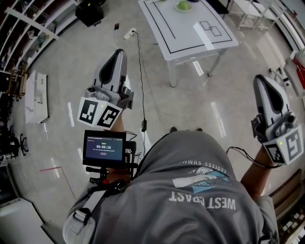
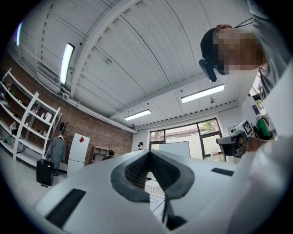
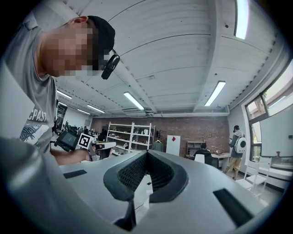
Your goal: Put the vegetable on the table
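Note:
A green vegetable (image 1: 183, 5) lies on a small plate at the far end of a white table (image 1: 200, 47) marked with black lines, well ahead of me. I hold both grippers raised at my sides, away from the table. My left gripper (image 1: 119, 51) is shut with nothing in it, its pads meeting at the tip (image 2: 150, 153). My right gripper (image 1: 259, 78) is also shut and empty (image 3: 146, 154). Both gripper views look upward at the ceiling and the room, so neither shows the vegetable.
A small monitor (image 1: 104, 148) sits on a rig at my chest. A black cable (image 1: 141, 71) runs across the glossy floor from a power strip (image 1: 130, 33). Shelves (image 1: 33, 28) line the left wall, and a white frame (image 1: 248, 12) stands right of the table.

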